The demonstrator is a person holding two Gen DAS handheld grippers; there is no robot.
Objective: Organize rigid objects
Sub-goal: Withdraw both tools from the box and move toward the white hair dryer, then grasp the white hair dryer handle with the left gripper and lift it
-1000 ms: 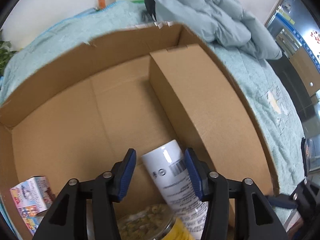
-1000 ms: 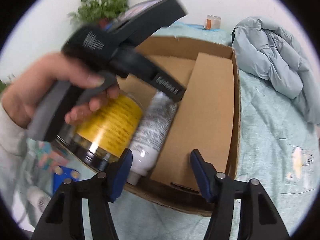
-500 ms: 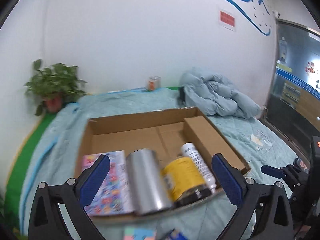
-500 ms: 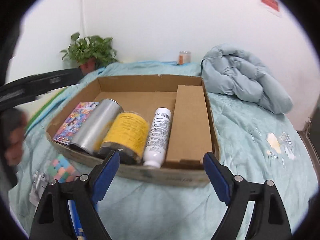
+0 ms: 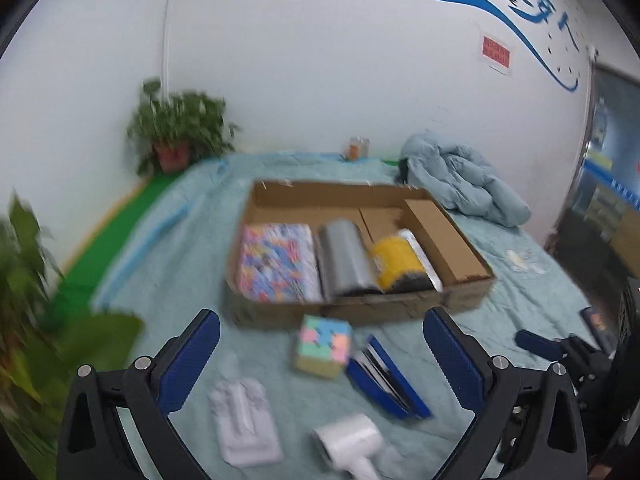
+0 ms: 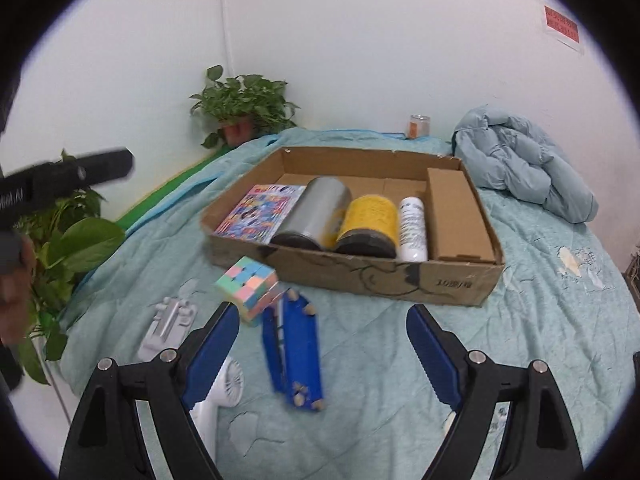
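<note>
A shallow cardboard box [image 6: 440, 280] [image 5: 360, 312] lies on the teal bedspread. In it lie a colourful book [image 6: 260, 208], a silver can [image 6: 316, 212], a yellow-labelled jar [image 6: 370, 216] and a white bottle [image 6: 414, 224]. In front of the box lie a pastel cube [image 6: 248, 284] [image 5: 324, 344], a blue case [image 6: 298, 356] [image 5: 388, 376], a white moulded piece [image 6: 168, 324] [image 5: 246, 424] and a white hand fan [image 5: 352, 444] [image 6: 224, 384]. My left gripper [image 5: 320, 344] and right gripper [image 6: 320, 328] are both open and empty, held back above these loose things.
A crumpled blue quilt [image 6: 524, 160] lies at the back right. Potted plants [image 6: 244, 104] stand at the back left corner and leaves [image 6: 68, 248] at the left bed edge. A small jar [image 6: 418, 126] stands by the wall.
Both grippers have drawn back and up from the box. The left one let go of the white bottle, which now lies in the box; loose things in front have come into view.
</note>
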